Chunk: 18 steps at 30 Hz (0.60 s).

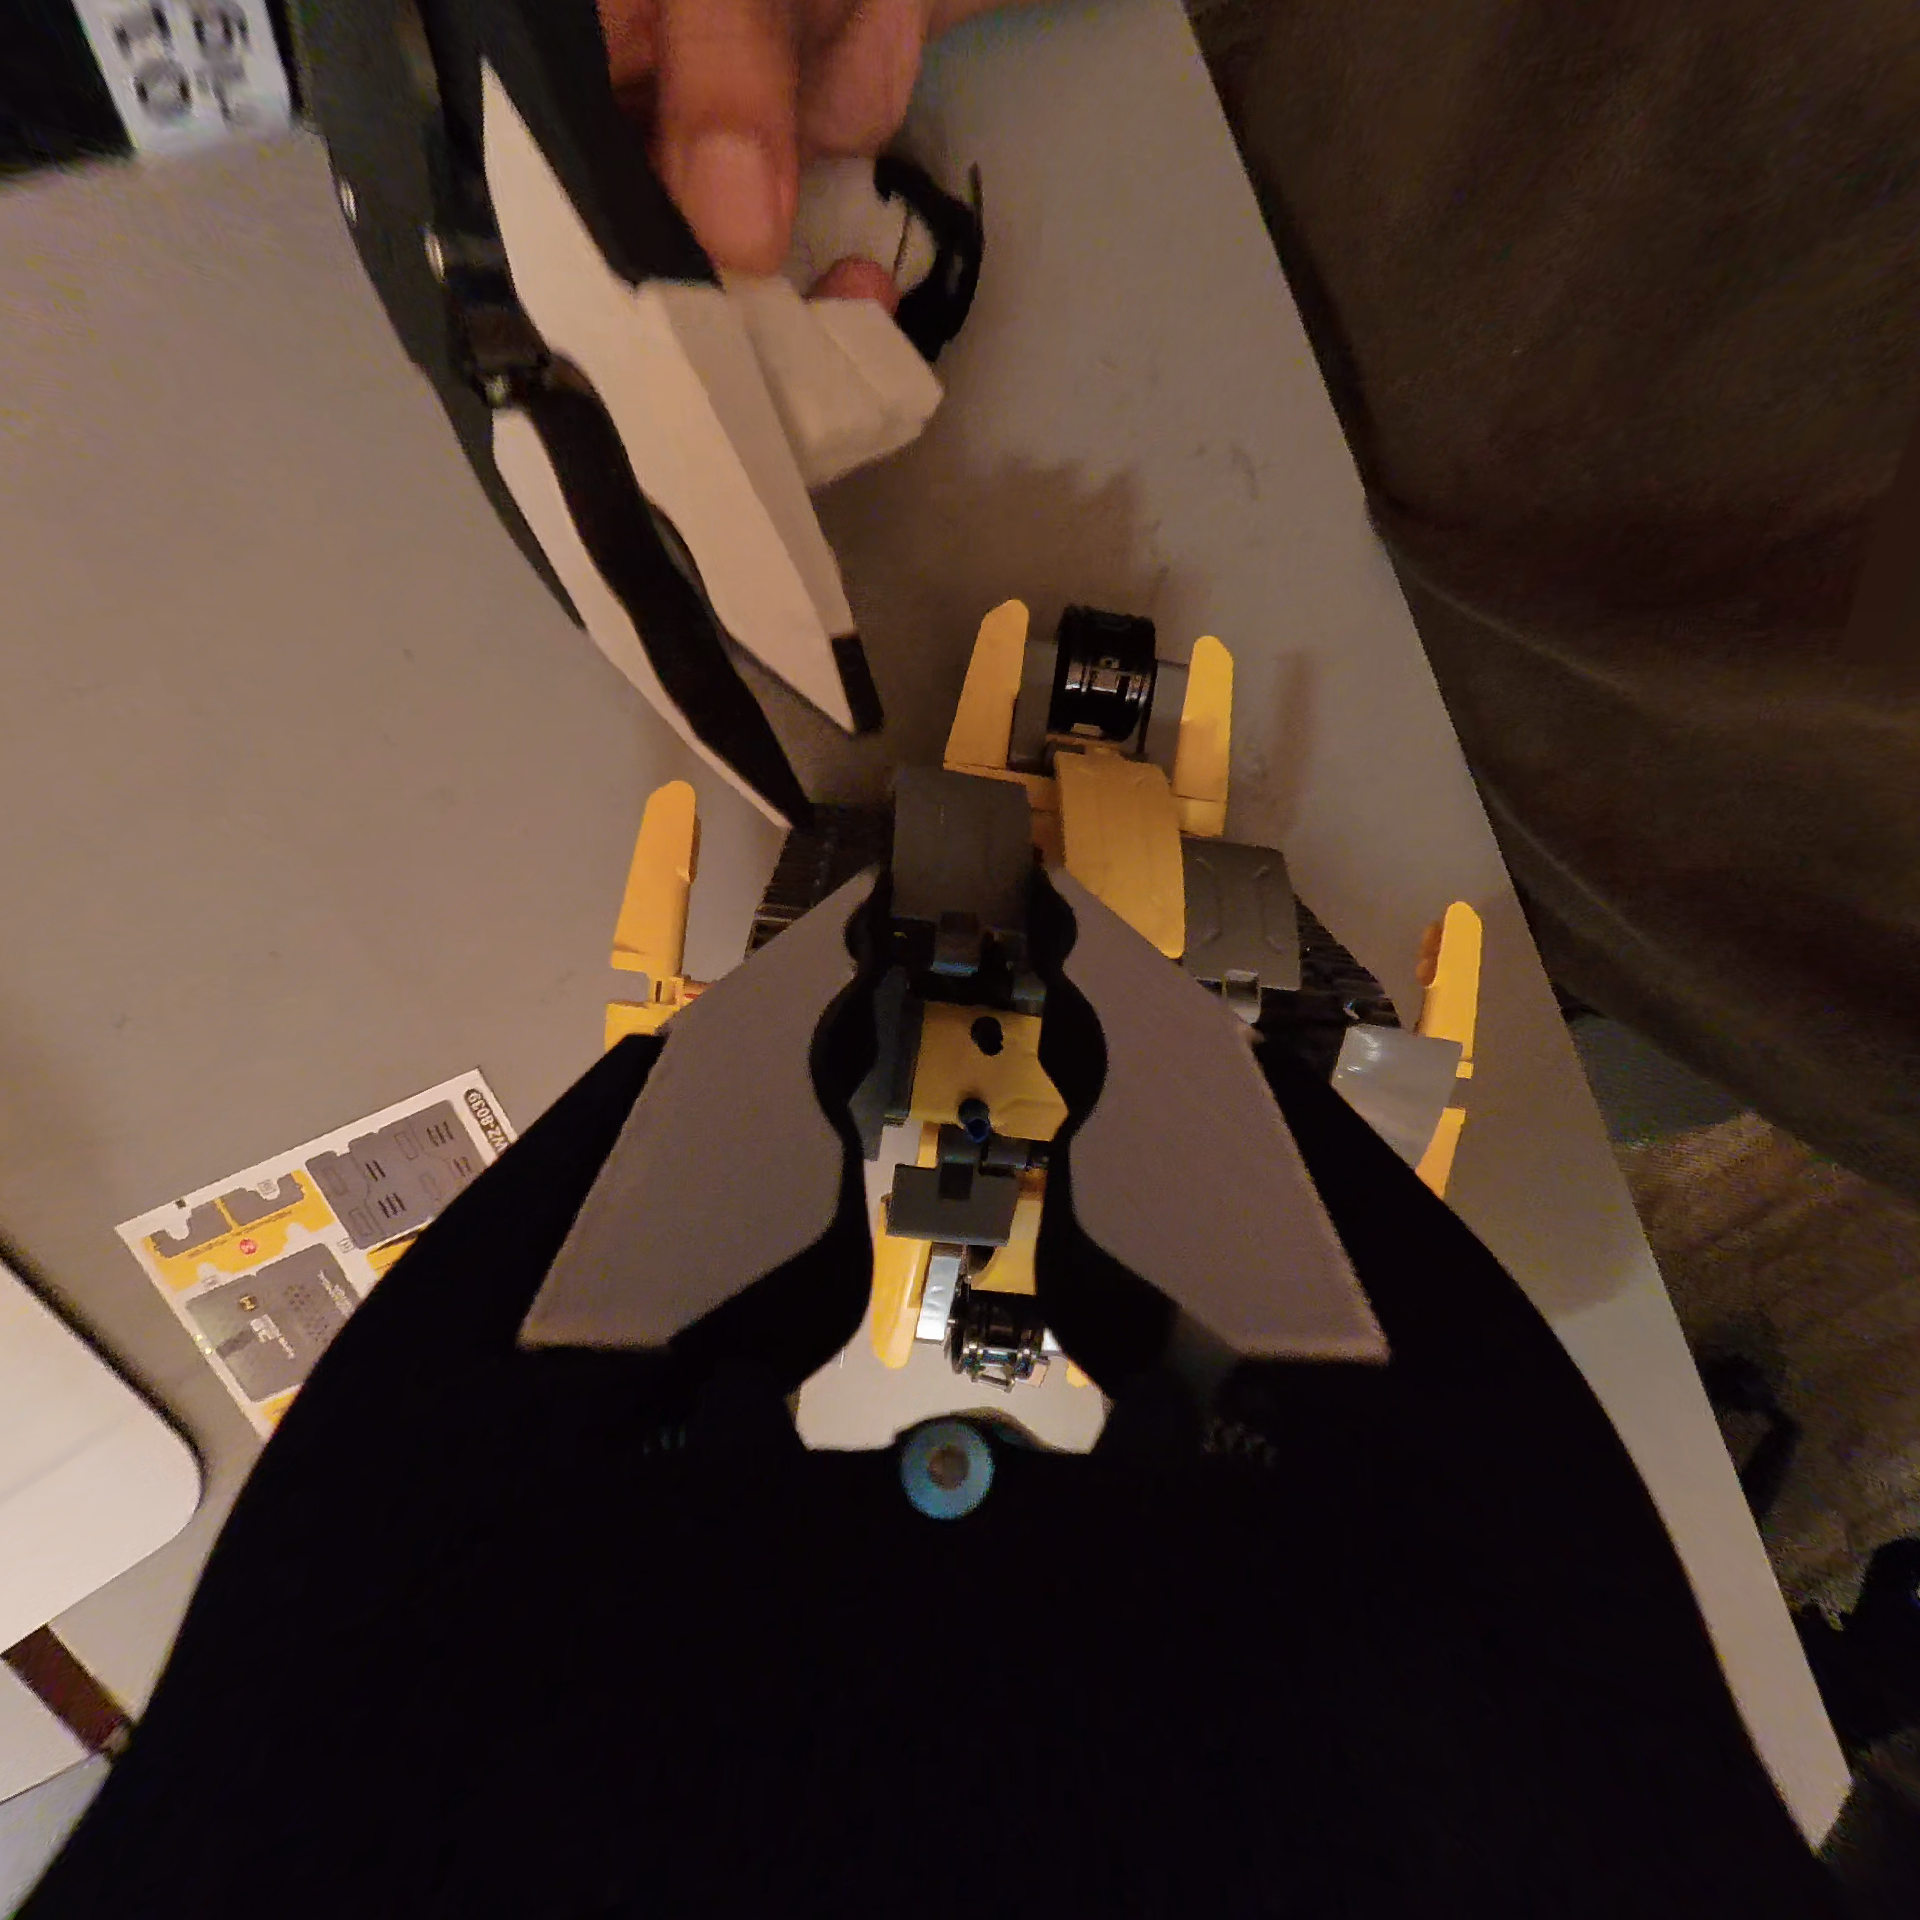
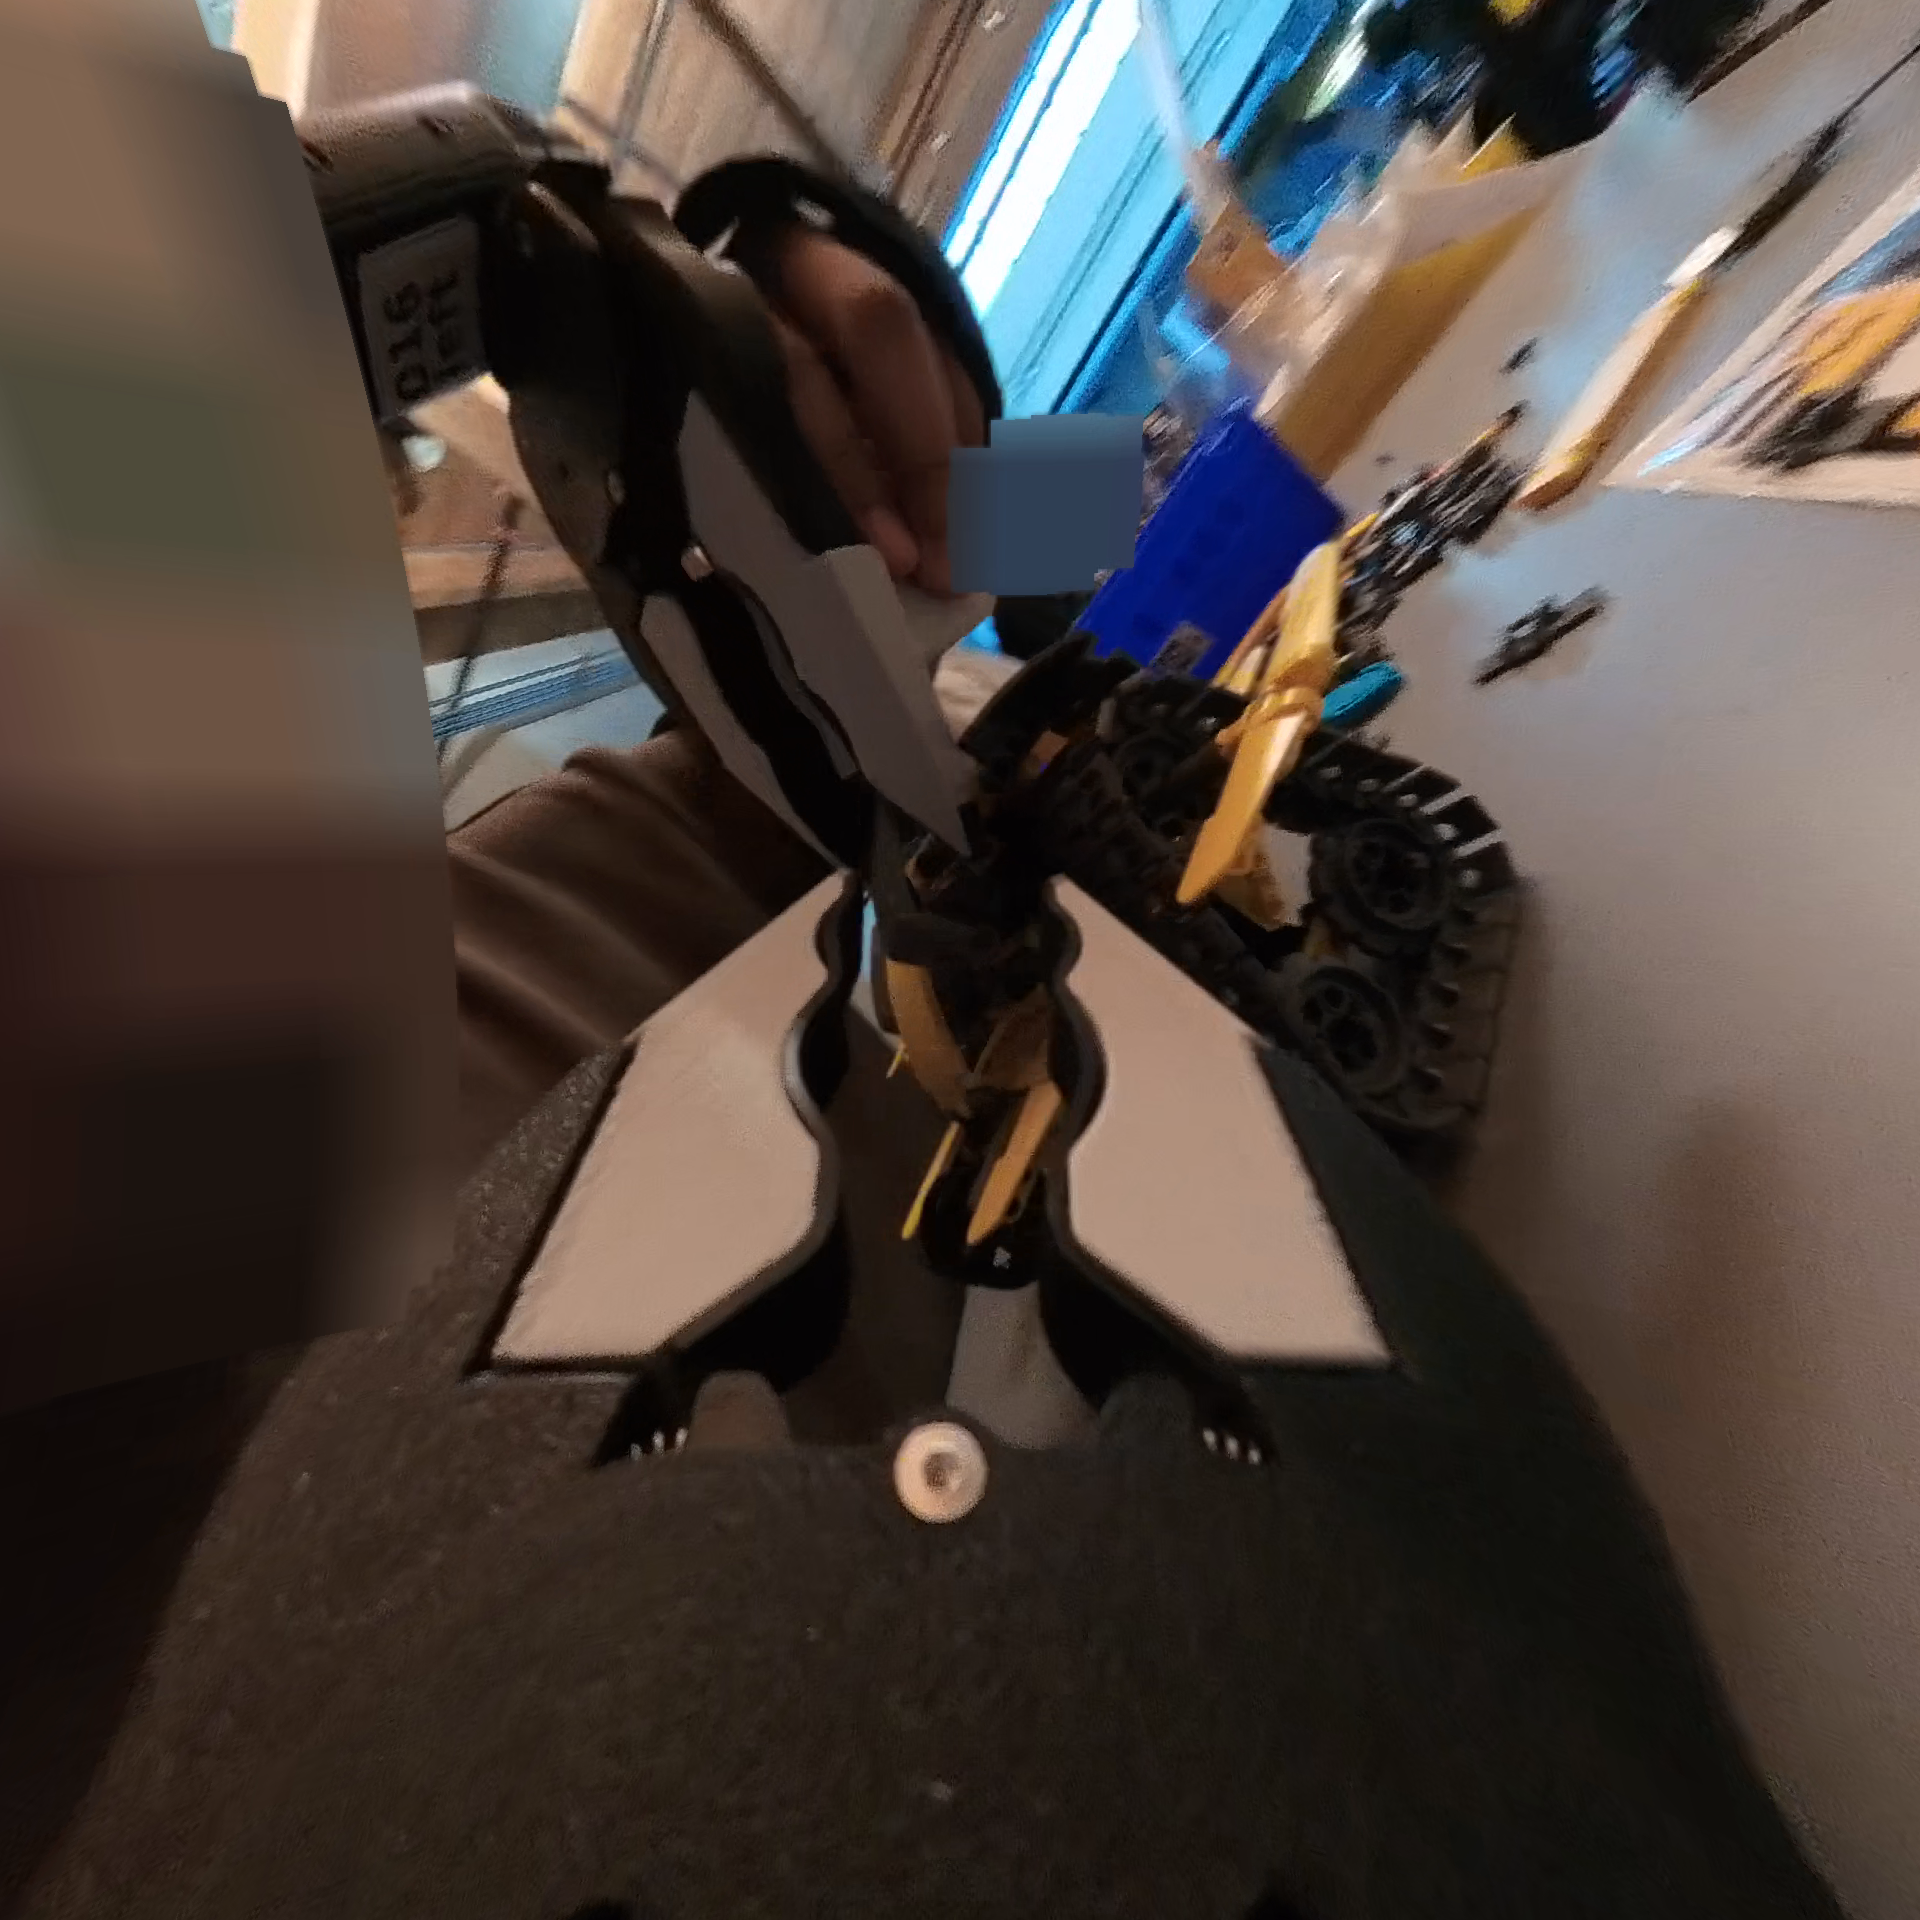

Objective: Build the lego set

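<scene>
A yellow, grey and black brick-built tracked vehicle model (image 1: 1117,862) lies on a pale table (image 1: 260,727) near its edge. My left gripper (image 1: 958,888) is shut on the model's grey and yellow middle section. My right gripper (image 1: 831,769) comes in from the upper left, with its tips at the model's black track. In the right wrist view, my right gripper (image 2: 951,899) is shut on a yellow and black part of the model (image 2: 1392,935). The left gripper (image 2: 935,821) meets the model just beyond it.
A sticker sheet (image 1: 312,1247) lies on the table to the left, and a white object (image 1: 73,1455) sits at the lower left. A person's brown clothing (image 1: 1610,520) is beyond the table edge. A blue box (image 2: 1216,540), loose black parts (image 2: 1538,634) and a booklet (image 2: 1818,364) lie farther off. Left and right tips are no more than a few centimetres apart.
</scene>
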### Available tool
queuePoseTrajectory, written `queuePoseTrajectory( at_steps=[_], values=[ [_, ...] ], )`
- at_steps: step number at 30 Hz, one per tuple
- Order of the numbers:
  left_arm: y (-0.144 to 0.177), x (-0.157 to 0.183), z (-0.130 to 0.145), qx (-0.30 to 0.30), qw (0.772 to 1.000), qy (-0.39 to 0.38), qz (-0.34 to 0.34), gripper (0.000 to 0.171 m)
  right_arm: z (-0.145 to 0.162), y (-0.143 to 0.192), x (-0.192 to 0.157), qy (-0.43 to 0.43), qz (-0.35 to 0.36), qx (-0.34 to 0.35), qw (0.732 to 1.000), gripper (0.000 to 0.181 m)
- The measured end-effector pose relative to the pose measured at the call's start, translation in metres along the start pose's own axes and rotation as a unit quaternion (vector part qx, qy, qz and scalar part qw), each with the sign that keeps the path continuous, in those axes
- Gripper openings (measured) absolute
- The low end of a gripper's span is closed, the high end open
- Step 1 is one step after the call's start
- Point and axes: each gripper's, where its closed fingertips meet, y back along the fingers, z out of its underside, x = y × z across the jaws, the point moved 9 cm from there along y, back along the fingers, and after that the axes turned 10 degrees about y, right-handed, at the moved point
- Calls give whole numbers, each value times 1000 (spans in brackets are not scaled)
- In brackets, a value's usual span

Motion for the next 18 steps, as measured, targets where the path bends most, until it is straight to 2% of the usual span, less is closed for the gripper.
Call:
queuePoseTrajectory(
  at_steps=[2,4,6,8,11,13,15,17,18],
  values=[
    [0,3,-1,-11,1000,1,-4,23,-3,12,-13,48,59,29,997,32],
    [-1,4,-2,-21,1000,5,-9,23,-5,19,-31,143,153,49,977,34],
    [-1,5,-4,-34,999,8,-10,23,-4,15,-53,264,232,40,935,34],
    [-2,5,-6,-45,999,12,-8,23,2,2,-70,368,289,-6,884,36],
    [-3,4,-8,-58,998,16,-4,23,11,-19,-81,452,344,-92,818,36],
    [-4,4,-10,-62,998,17,-2,23,16,-30,-81,465,346,-131,804,37],
    [-5,4,-11,-63,998,17,1,23,19,-36,-78,462,340,-151,805,36],
    [-6,3,-11,-63,998,17,4,23,21,-40,-75,461,336,-164,805,22],
    [-6,3,-11,-64,998,17,5,23,21,-40,-74,460,336,-167,805,23]
  ],
)
